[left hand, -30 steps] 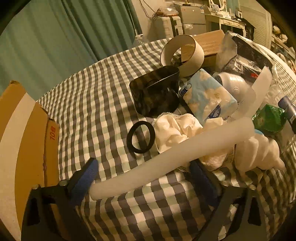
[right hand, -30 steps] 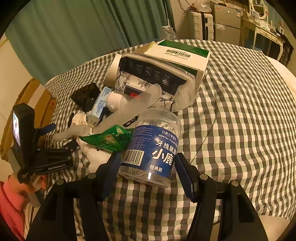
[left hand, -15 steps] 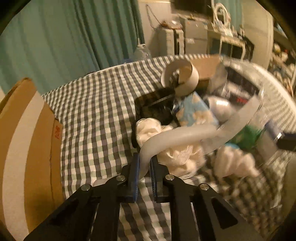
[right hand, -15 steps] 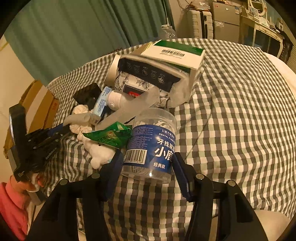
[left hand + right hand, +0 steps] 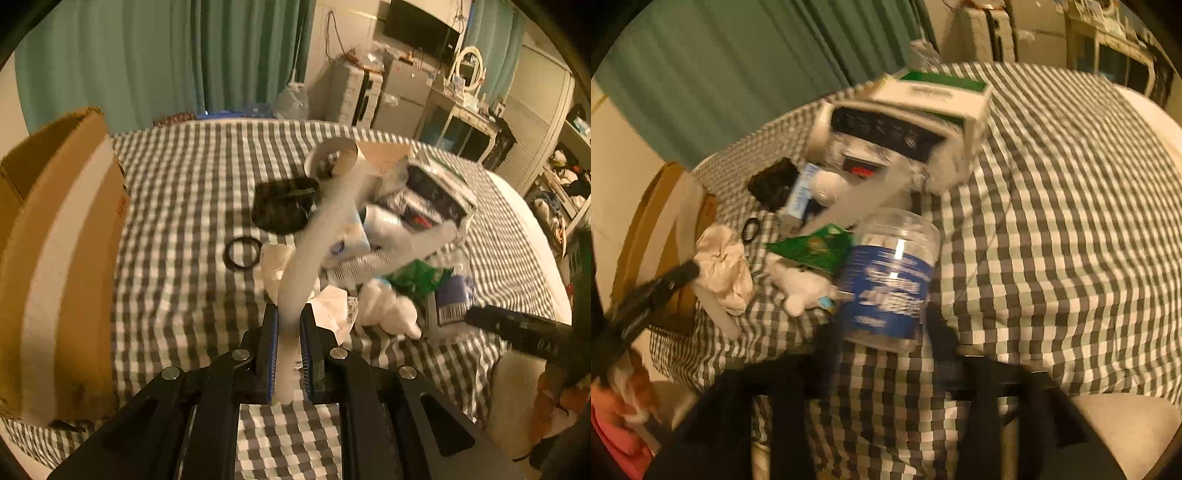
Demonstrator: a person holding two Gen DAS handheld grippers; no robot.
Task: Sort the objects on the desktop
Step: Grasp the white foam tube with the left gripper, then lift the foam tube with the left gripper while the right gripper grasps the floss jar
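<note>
Left wrist view: left gripper (image 5: 289,345) was clamped tight on a white foam tube (image 5: 325,229), which rose ahead of the jaws over the clutter. Black ring (image 5: 242,253) lay ahead and left of the tips on the checked cloth (image 5: 177,206); cardboard box (image 5: 55,240) far left.

Right wrist view (blurry): right gripper (image 5: 882,343) stood about half open, jaws straddling a blue-labelled floss-pick jar (image 5: 890,280); pad contact couldn't be told, though they had just widened. Green packet (image 5: 816,249) sat left of the jar.
</note>
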